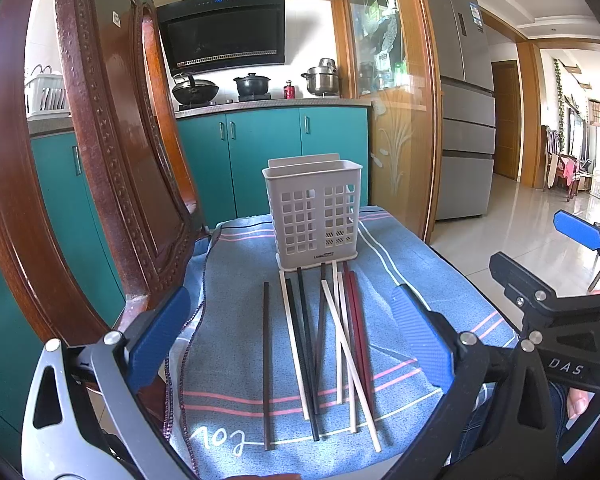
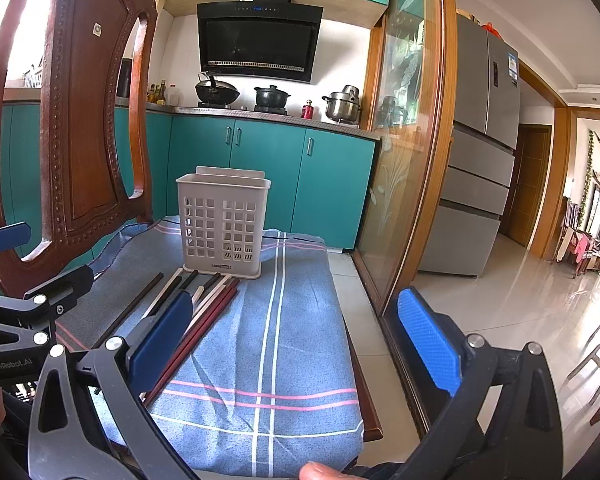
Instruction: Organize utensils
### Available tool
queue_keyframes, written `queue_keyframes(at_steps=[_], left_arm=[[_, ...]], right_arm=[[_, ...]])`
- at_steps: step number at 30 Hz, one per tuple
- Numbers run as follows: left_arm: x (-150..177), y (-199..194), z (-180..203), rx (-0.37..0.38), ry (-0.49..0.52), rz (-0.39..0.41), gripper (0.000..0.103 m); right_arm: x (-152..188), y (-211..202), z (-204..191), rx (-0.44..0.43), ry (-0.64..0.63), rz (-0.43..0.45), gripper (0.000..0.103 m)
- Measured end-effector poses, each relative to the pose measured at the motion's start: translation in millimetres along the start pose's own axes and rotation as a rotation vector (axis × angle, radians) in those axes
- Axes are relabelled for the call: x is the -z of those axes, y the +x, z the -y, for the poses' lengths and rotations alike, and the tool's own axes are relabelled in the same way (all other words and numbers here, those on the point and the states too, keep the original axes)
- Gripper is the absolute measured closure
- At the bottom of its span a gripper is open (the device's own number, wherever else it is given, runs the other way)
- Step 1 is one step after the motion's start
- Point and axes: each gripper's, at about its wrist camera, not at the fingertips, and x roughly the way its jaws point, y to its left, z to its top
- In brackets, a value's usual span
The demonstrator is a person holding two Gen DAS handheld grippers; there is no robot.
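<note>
A white slotted utensil holder (image 1: 313, 216) (image 2: 223, 225) stands upright at the far end of a blue striped cloth (image 1: 236, 320) (image 2: 284, 344). Several chopsticks (image 1: 320, 344) (image 2: 204, 312), black, white and dark red, lie loose on the cloth in front of it, some crossing. My left gripper (image 1: 290, 328) hovers open above the near end of the chopsticks, nothing between its blue pads. My right gripper (image 2: 296, 340) is open too, over the bare right half of the cloth, its left pad (image 2: 160, 340) hiding part of the chopsticks.
The cloth covers a small wooden seat with a carved chair back (image 1: 112, 152) (image 2: 80, 120) rising at the left. Tiled floor (image 2: 500, 320) drops off to the right. A glass sliding door (image 2: 408, 160), teal cabinets (image 1: 260, 152) and a fridge (image 1: 464, 120) stand beyond. The right gripper (image 1: 560, 312) shows in the left wrist view.
</note>
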Motion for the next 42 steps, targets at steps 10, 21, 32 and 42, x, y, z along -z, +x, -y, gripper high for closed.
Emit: queue_keyframes(at_steps=[10,21,32,42], left_arm=[[0,0,-1,-0.001,-0.001,-0.001,0.003],[1,3,-2,-0.002,0.003,-0.008,0.003],[2,10,-6,-0.006,-0.01,-0.027,0.003],[5,17,-4,-0.008,-0.001,-0.043,0.003]], right_arm=[[0,0,0,-0.001,0.001,0.0,0.003],[1,3,-2,0.01,-0.016,-0.014,0.003],[7,6,-4,-0.021,-0.044,-0.033,0.003],[8,14,7,0.008,-0.025,-0.049,0.003]])
